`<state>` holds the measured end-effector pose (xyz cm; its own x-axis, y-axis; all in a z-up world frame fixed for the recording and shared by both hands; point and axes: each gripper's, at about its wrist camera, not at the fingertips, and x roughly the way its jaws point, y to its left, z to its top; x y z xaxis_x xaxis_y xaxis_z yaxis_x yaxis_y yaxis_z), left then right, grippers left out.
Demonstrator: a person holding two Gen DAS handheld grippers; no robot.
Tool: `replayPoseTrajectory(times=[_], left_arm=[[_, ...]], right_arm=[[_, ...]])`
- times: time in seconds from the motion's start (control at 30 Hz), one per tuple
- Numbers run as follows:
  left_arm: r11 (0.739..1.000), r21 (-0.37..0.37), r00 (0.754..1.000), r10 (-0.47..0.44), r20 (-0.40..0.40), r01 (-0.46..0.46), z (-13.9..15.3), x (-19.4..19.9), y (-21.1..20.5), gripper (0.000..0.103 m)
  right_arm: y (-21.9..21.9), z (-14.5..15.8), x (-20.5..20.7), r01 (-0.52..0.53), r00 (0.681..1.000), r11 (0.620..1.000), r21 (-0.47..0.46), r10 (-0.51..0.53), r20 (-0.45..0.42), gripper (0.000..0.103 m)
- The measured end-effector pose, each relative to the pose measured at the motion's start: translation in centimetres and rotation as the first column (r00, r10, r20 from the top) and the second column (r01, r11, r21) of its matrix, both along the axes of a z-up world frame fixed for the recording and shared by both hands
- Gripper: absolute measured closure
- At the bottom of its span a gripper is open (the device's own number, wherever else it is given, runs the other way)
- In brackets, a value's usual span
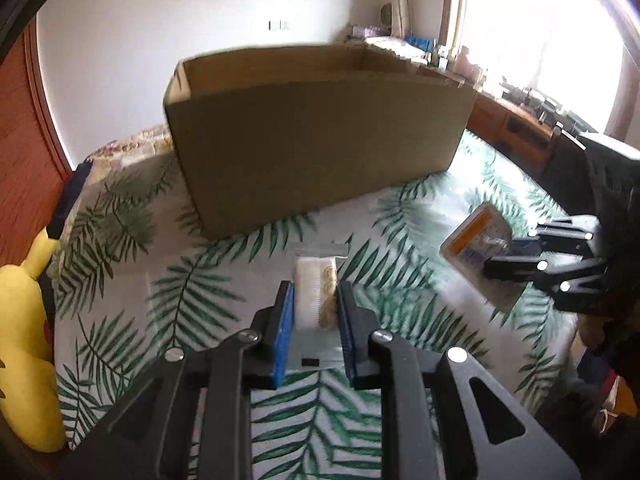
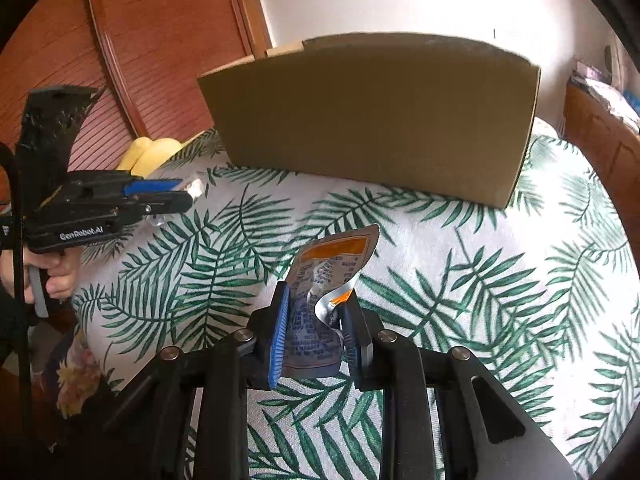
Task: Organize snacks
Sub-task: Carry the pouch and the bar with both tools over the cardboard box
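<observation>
A white snack packet [image 1: 316,296] sits between the blue pads of my left gripper [image 1: 315,294], which is shut on it and holds it just above the leaf-print cloth. My right gripper [image 2: 316,300] is shut on a crumpled silver and orange snack pouch [image 2: 332,268], its top sticking up past the fingers. An open cardboard box [image 1: 312,128] stands on the cloth behind both grippers. From the left wrist view the right gripper [image 1: 500,258] and its pouch [image 1: 476,240] appear at the right. The right wrist view shows the left gripper [image 2: 182,194] at the left with its packet [image 2: 196,188].
The table wears a white cloth with green palm leaves [image 2: 480,280]. A yellow plush toy [image 1: 28,340] lies at the table's left edge. A wooden slatted door [image 2: 152,40] and a sideboard [image 1: 516,128] with small items stand behind. A hand [image 2: 60,276] grips the left tool's handle.
</observation>
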<state>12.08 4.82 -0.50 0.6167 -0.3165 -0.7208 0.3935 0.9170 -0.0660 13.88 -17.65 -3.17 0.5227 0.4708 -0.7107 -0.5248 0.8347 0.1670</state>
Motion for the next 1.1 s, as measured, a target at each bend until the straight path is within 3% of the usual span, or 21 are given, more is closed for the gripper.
replayPoseTrajectory(times=[0.47,0.77,1.1], left_arm=[[0.997,-0.077,0.991,0.003,0.136,0.007,7.1,1.0,-2.4,0.084],[0.997,-0.08,0.985,0.028,0.171,-0.015,9.2,3.8,-3.2,0.084],[0.996,-0.065,0.98,0.08,0.184,-0.069,10.6,7.8,-2.7,0.084]], right_arm=[[-0.5,7.4,-0.1,0.005,0.991,1.0,-0.01,-0.003,0.137,0.08],[-0.2,9.9,1.8,0.028,0.983,1.0,-0.013,-0.025,0.18,0.08],[-0.8,11.8,5.6,0.078,0.982,0.997,0.022,-0.08,0.172,0.08]])
